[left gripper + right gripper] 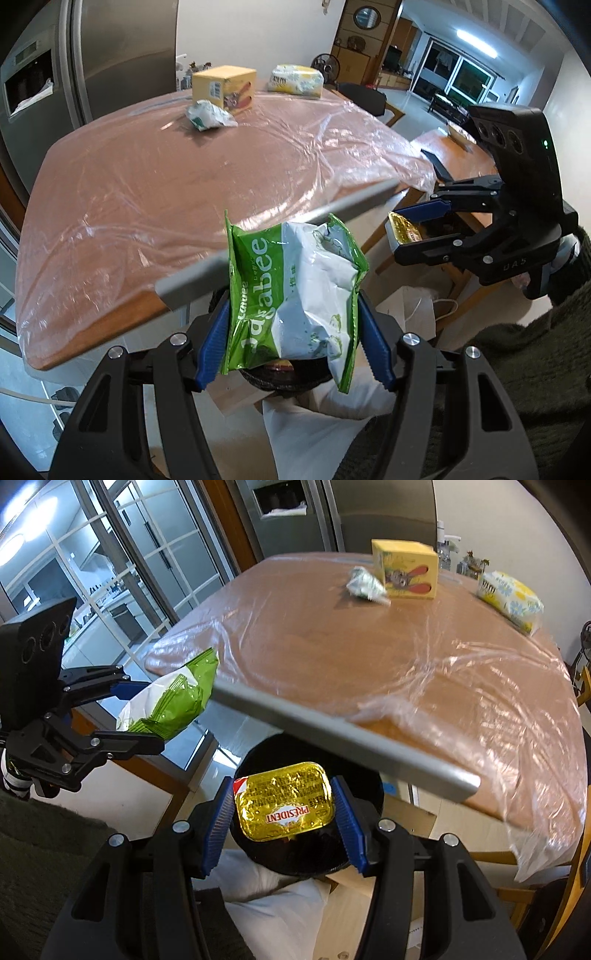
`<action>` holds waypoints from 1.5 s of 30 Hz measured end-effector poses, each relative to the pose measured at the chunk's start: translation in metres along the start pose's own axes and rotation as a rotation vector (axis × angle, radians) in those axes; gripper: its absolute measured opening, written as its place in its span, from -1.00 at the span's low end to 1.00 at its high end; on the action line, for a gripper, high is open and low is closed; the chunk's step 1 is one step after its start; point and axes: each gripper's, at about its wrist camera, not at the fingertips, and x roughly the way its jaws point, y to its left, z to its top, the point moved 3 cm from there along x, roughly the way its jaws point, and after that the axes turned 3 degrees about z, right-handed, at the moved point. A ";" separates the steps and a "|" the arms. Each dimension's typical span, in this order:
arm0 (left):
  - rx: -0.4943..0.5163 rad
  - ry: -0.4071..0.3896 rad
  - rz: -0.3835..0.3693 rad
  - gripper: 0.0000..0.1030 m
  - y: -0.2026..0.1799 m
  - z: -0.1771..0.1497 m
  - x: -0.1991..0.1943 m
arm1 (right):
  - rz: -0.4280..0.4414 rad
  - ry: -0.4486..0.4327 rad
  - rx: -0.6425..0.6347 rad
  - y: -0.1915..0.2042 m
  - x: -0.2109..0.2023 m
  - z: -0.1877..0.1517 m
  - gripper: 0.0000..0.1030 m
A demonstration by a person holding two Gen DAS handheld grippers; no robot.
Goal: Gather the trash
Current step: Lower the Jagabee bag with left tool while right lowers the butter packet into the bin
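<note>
Presently, left tongs (295, 314) grip a green bag (295, 295) and right tongs (282, 816) clamp a butter tub (284, 801), both held above the black bin (310, 853). A crumpled wrapper (208, 114) remains uncollected on the counter (147, 192).

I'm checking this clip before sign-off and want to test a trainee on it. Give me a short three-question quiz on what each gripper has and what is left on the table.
1. True or false: the left gripper is shut on a green and white snack bag.
2. What does the right gripper grip?
3. Which lies beside the yellow box on the table: A) crumpled wrapper, B) mug, C) spoon?

Key: 1 true; 2 a gold foil butter packet; 3 A, the crumpled wrapper.
</note>
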 end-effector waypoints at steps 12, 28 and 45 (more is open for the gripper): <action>0.043 0.097 0.024 0.24 -0.008 -0.026 0.036 | -0.042 0.075 0.004 -0.004 0.032 -0.022 0.01; 0.017 0.173 0.033 0.24 -0.001 -0.040 0.077 | -0.037 0.125 0.042 -0.014 0.074 -0.029 0.01; 0.004 0.238 0.056 0.24 0.005 -0.041 0.113 | -0.101 0.157 0.038 -0.024 0.107 -0.032 0.01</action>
